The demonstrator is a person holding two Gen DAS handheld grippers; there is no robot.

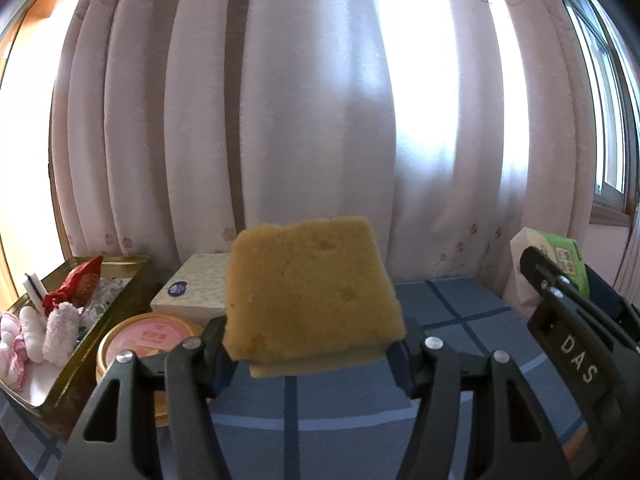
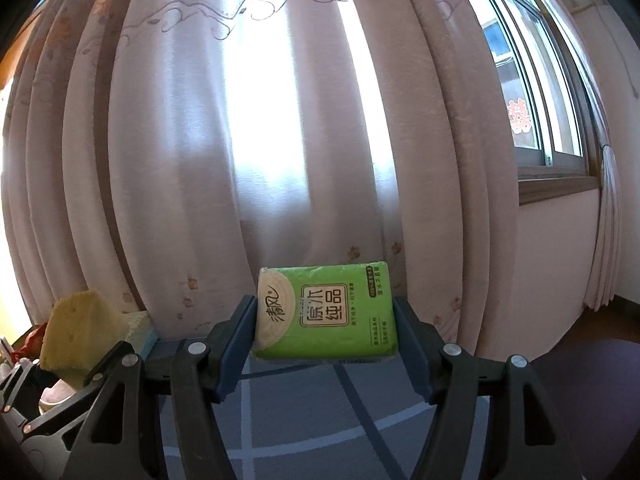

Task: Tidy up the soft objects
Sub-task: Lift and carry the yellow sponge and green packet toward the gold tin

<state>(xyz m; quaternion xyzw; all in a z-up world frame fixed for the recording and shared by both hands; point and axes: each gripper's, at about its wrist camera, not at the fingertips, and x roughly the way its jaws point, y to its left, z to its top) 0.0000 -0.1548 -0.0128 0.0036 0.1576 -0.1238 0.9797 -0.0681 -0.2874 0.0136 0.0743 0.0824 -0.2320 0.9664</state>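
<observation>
Left wrist: left gripper pinches sponge, carried clear of table.
Right gripper clamps tissue pack; both probably headed for tray.

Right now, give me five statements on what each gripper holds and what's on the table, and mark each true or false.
1. The left gripper holds a yellow sponge. True.
2. The right gripper is empty. False: it grips a green tissue pack.
3. The gold tray sits left of the sponge in the left wrist view. True.
4. The round tin has a blue lid. False: the lid is pink.
5. Both held items are lifted clear of the blue checked cloth. True.
</observation>
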